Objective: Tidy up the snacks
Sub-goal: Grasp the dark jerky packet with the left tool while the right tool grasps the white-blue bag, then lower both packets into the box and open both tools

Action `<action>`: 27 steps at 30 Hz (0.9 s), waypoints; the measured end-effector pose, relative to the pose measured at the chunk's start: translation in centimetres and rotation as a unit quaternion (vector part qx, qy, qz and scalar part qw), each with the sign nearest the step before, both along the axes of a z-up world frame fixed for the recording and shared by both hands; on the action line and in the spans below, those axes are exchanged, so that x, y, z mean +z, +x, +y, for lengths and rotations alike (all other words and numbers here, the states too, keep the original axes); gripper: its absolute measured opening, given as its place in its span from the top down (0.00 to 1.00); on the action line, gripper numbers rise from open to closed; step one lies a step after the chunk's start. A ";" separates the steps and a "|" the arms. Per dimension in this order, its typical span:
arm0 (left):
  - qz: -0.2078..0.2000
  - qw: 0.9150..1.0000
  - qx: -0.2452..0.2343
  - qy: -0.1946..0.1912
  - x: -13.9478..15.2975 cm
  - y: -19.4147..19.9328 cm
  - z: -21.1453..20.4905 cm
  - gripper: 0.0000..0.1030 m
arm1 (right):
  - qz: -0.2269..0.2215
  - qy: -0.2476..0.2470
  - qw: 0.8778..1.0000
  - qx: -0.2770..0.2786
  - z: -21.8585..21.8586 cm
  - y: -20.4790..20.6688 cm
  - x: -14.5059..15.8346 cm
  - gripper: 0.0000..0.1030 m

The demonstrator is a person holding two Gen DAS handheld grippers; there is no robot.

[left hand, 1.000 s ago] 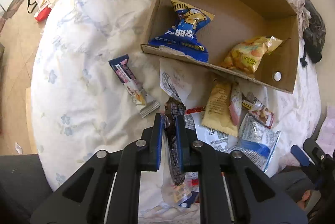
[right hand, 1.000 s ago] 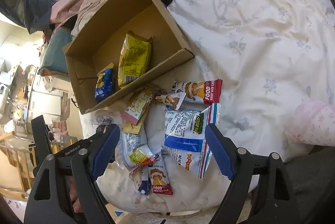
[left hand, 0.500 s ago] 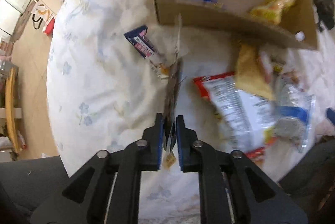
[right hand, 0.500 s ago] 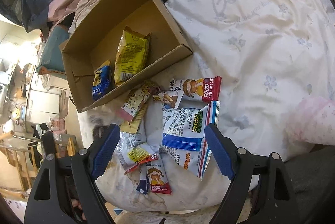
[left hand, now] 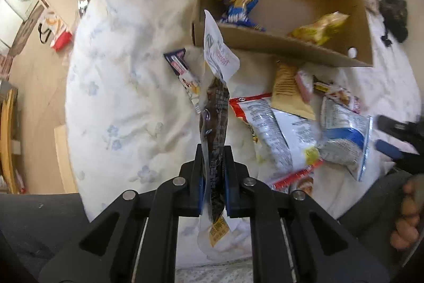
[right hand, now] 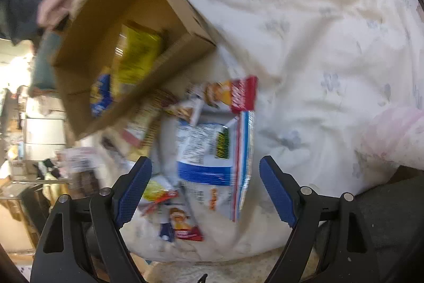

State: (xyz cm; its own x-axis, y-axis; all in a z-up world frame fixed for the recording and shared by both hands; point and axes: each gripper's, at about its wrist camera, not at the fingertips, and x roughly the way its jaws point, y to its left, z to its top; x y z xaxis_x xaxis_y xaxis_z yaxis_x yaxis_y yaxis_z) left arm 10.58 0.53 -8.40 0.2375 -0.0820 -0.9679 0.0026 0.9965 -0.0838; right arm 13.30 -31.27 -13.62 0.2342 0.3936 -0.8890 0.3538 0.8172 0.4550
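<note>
My left gripper (left hand: 214, 154) is shut on a long dark-and-white snack packet (left hand: 216, 108), held up above the bed with its white end near the front wall of the cardboard box (left hand: 281, 44). The box holds a blue bag (left hand: 237, 9) and a yellow bag (left hand: 320, 27). Several snack packets (left hand: 286, 121) lie on the bed in front of the box. My right gripper (right hand: 205, 187) is open and empty above a white-and-blue bag (right hand: 212, 150). The box (right hand: 148, 18) shows blurred at the upper left of the right wrist view.
A blue-and-white bar (left hand: 182, 71) lies on the floral bedsheet (left hand: 124, 87) left of the held packet. Dark clothing (left hand: 392, 7) lies behind the box. The bed edge and floor (left hand: 34, 76) are at the left. A pink cloth (right hand: 392, 140) lies at the right.
My left gripper has lifted the dark-and-white packet off the pile and carried it toward the box. The right gripper has shifted over the pile, still open; its view is blurred.
</note>
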 end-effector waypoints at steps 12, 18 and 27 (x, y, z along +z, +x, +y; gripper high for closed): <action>-0.029 0.999 0.036 -0.006 -0.1 0.1 0.6 0.92 | 0.070 -0.019 0.997 0.018 3.0 1.3 -5.1 0.27; -0.041 0.998 0.045 -0.002 0.4 0.1 0.7 0.92 | 0.044 -0.032 0.997 0.047 4.0 0.3 -3.6 0.49; -0.072 0.995 0.065 0.002 1.7 -0.3 1.7 0.92 | -0.028 -0.017 0.998 0.061 4.3 -2.4 2.4 0.50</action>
State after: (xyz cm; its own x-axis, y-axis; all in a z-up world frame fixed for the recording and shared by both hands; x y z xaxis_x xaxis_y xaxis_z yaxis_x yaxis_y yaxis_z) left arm 10.27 2.23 -6.68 0.3812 -0.0386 -0.9237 -0.1145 0.9895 -0.0886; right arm 10.87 -27.00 -11.26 0.2355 0.3912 -0.8897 0.2257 0.8684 0.4416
